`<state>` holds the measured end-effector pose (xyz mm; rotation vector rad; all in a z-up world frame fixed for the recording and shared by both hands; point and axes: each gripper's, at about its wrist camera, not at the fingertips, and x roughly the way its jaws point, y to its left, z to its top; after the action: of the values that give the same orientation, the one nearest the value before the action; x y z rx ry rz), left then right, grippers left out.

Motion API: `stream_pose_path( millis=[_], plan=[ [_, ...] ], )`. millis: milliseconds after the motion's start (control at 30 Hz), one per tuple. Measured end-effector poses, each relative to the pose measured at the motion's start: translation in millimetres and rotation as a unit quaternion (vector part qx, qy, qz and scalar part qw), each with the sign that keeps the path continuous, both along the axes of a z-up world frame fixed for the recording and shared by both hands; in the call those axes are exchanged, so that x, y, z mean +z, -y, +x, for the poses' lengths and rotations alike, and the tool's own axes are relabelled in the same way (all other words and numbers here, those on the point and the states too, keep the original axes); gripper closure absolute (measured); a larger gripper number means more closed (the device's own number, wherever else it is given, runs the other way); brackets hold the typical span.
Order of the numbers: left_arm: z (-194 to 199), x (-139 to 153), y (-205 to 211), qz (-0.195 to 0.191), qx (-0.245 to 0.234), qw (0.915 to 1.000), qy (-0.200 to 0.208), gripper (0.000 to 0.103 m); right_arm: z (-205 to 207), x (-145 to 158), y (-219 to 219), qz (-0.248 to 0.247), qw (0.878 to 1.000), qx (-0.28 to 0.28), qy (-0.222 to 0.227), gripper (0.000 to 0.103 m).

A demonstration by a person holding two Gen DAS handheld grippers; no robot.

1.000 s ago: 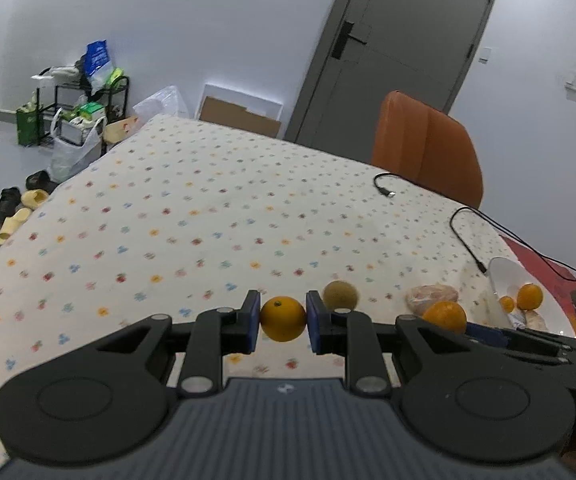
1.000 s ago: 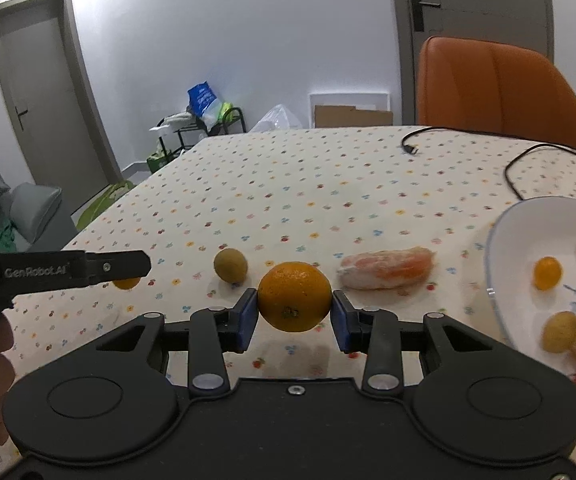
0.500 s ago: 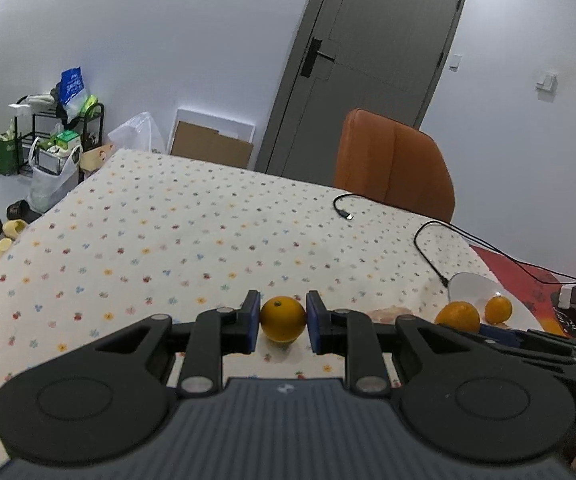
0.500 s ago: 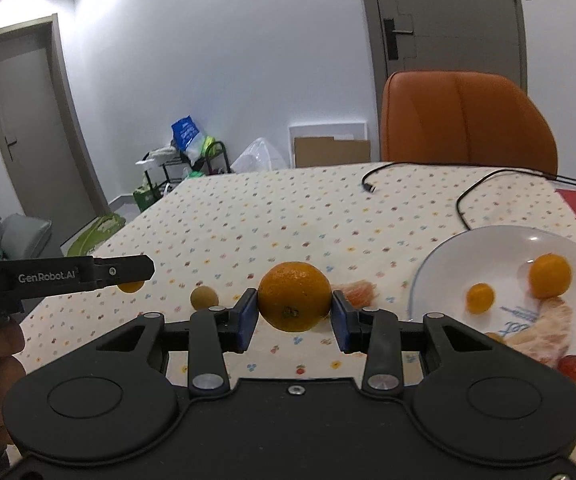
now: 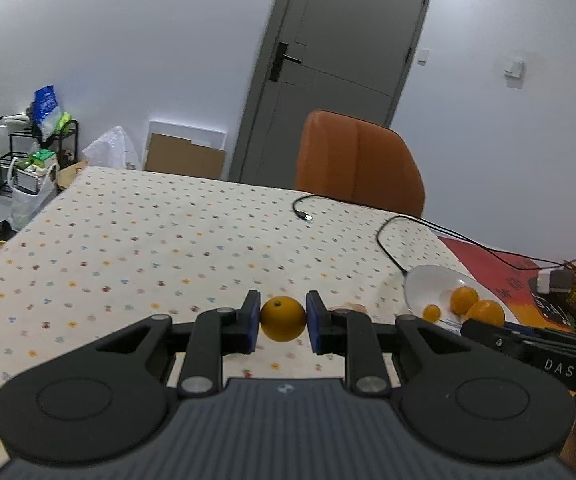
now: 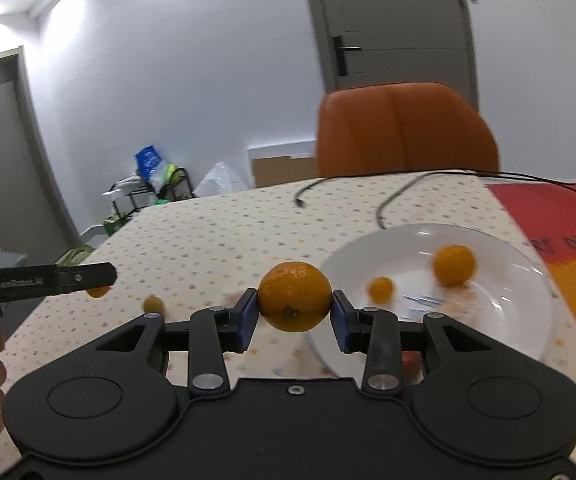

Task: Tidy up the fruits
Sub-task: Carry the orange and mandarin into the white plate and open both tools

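Dotted table (image 6: 215,240) carried a white plate (image 6: 528,344) with two oranges; left tongs (image 5: 283,322) clamped a small orange (image 5: 283,319), right tongs (image 6: 295,316) gripped a bigger orange (image 6: 295,297) by the plate's rim.

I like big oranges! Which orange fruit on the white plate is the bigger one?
The orange toward the far right of the white plate is bigger; the other orange fruit, nearer the right gripper, is much smaller.
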<state>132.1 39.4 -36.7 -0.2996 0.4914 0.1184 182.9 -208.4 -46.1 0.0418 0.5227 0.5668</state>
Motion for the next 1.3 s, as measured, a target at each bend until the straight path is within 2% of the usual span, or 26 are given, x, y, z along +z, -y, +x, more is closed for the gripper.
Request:
stream_pose_path(
  millis=[533,800,1033,1167,1300],
  plan=[
    [35,-6,67,0.01,-0.07,0.9973,-0.02,0.08,16,-14,68,0.017,0.998,-0.066,-0.009,0.066],
    [59,-7,95,0.023,-0.083,0.9961,-0.02,0.08,30,-25,93,0.015,0.996,-0.084,-0.009,0.066],
    [79,-8,114,0.034,-0.093,0.9949,-0.022,0.08,43,-31,105,0.017,0.996,-0.085,-0.008,0.066],
    [89,-9,126,0.041,-0.103,0.9935,-0.026,0.08,45,-32,109,0.02,0.996,-0.085,-0.001,0.061],
    [98,-10,138,0.047,-0.124,0.9908,-0.028,0.08,43,-30,117,0.03,0.996,-0.087,0.006,0.061]
  ],
)
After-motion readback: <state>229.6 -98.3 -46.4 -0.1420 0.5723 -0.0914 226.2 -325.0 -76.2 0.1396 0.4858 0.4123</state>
